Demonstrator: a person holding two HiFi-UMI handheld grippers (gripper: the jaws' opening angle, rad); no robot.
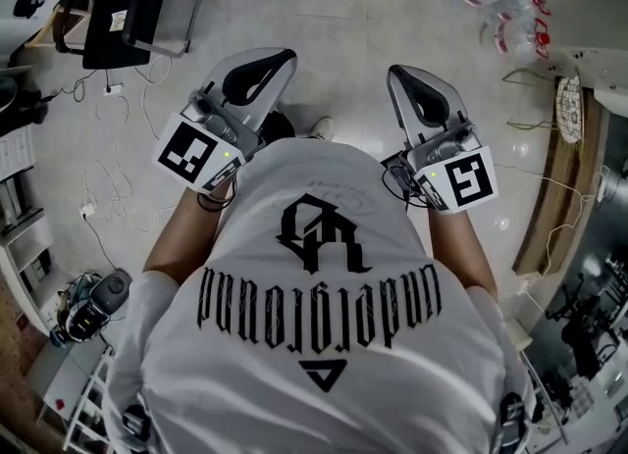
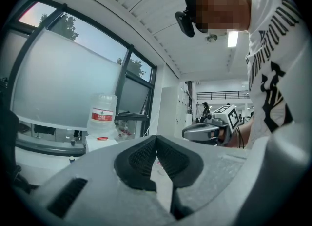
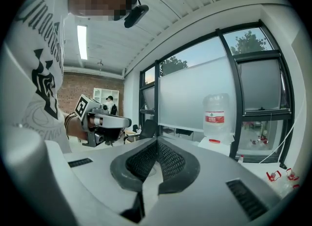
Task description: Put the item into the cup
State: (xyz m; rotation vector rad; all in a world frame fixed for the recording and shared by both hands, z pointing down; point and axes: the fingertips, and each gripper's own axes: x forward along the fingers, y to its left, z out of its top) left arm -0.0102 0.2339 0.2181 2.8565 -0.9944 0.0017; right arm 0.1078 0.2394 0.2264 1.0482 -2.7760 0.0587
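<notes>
Head view, grippers: the left gripper [image 1: 265, 68] and the right gripper [image 1: 412, 84] are held side by side, apart, in front of the person's white shirt [image 1: 324, 344]. Only floor [image 1: 343, 60] lies below them.
Head view, task things: neither the item nor the cup shows; they probably sit outside this frame.
Left gripper view, claw: the jaws are pressed together with nothing between them. A water bottle [image 2: 102, 115] stands by the window beyond.
Right gripper view, claw: the jaws are fully closed and empty. No cup or item shows here either.
Step in hand: none yet, by my reading; this looks like a ready pose.
Next move calls for: turning to the work surface, finding the item, then opening one claw over it.
</notes>
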